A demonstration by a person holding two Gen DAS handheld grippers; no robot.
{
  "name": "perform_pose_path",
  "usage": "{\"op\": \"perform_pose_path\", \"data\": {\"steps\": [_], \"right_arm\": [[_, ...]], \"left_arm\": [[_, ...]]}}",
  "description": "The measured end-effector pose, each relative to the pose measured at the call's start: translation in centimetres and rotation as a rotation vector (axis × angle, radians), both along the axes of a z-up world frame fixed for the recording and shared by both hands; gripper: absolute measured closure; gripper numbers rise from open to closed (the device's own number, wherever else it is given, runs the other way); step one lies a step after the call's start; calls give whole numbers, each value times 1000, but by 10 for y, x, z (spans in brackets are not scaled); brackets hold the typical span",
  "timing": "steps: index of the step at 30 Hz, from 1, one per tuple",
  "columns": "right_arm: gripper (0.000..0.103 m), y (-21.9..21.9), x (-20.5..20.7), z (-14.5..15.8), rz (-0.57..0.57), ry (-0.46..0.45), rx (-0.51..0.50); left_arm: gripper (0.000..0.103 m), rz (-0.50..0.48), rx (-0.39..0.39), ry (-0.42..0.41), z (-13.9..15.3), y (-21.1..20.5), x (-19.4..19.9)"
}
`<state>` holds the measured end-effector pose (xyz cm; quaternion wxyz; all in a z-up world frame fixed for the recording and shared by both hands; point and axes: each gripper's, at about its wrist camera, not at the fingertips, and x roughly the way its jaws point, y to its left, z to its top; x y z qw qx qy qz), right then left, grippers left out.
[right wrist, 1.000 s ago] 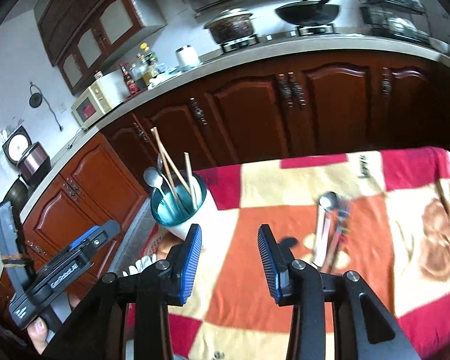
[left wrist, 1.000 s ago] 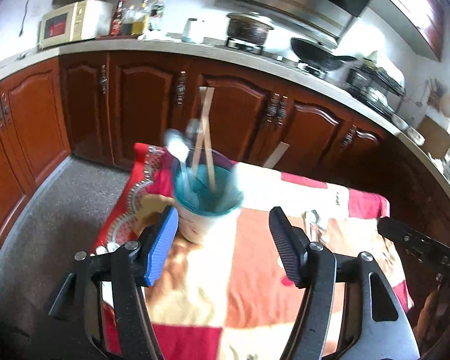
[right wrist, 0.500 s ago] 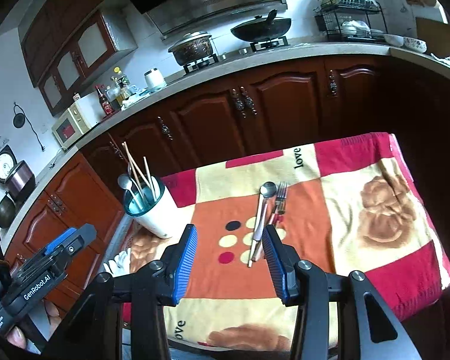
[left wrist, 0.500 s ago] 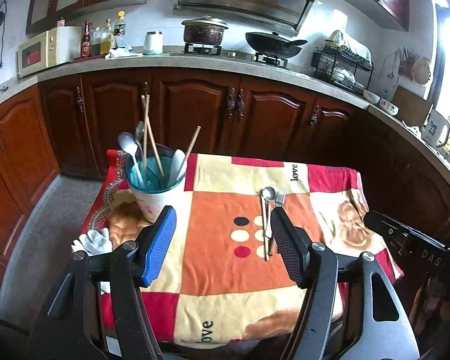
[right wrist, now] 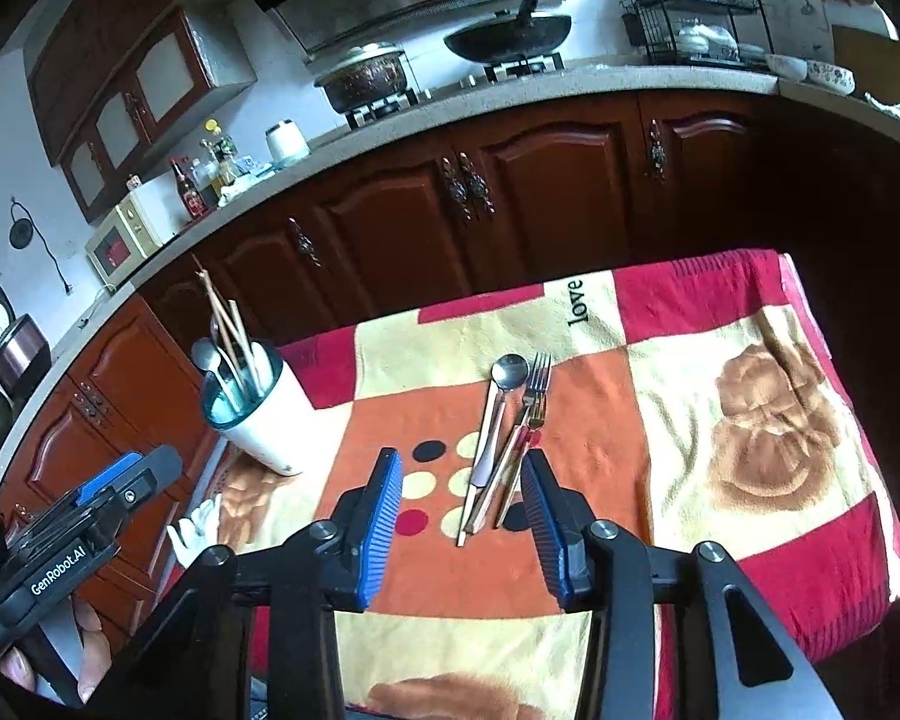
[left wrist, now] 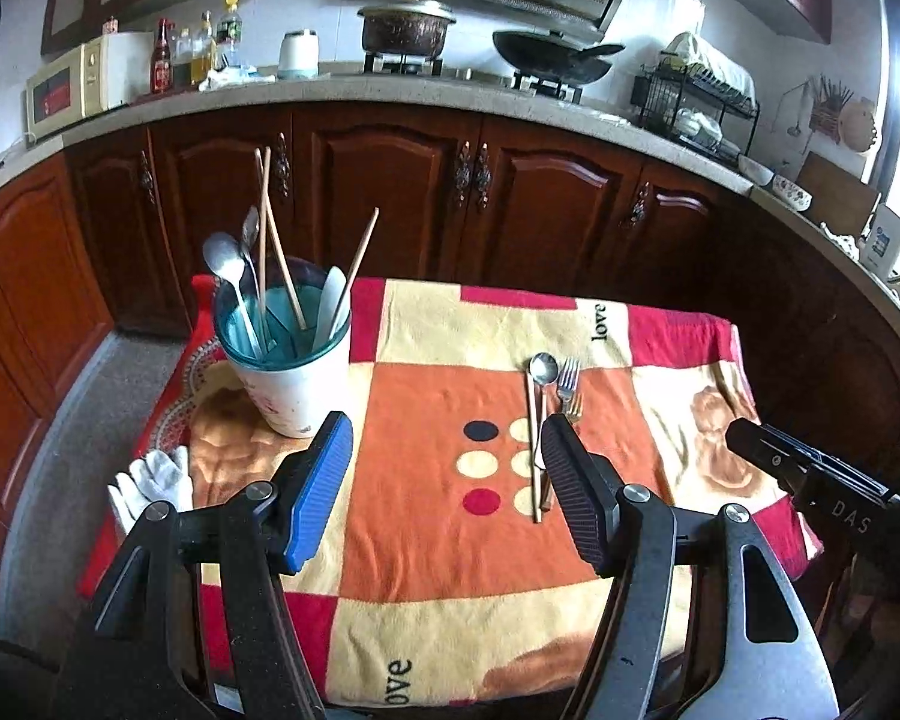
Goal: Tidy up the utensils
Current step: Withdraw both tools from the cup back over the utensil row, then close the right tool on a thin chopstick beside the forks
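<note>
Both tongs hung open and empty over the table [left wrist: 426, 570]: left tongs [left wrist: 447, 492] at lower centre of their frame, right tongs [right wrist: 462, 516] likewise; a spoon [right wrist: 498, 414] and forks [right wrist: 531, 402] lay side by side mid-frame on the patchwork cloth; a utensil cup [left wrist: 288, 360] stood upright at centre left.

Two wrist views over one table [left wrist: 426, 594]

Both look down and forward toward the far cabinets; the right sits nearer the cutlery [right wrist: 504, 438].
</note>
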<state>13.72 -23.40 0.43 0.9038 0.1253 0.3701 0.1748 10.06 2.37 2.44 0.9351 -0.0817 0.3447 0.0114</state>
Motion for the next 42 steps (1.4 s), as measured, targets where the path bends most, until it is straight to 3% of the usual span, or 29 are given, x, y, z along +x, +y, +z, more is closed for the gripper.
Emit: {"op": "perform_pose_path", "data": {"steps": [8, 14, 20, 42], "right_arm": [[73, -6, 50, -36, 2, 72, 8], [73, -9, 92, -69, 6, 152, 44], [73, 1, 120, -97, 17, 200, 13], [83, 25, 189, -170, 28, 399, -20]], "left_arm": [[38, -8, -38, 71, -35, 3, 47], [38, -14, -41, 106, -57, -2, 84], [38, -20, -31, 125, -74, -7, 106], [38, -18, -31, 191, -110, -2, 131]]}}
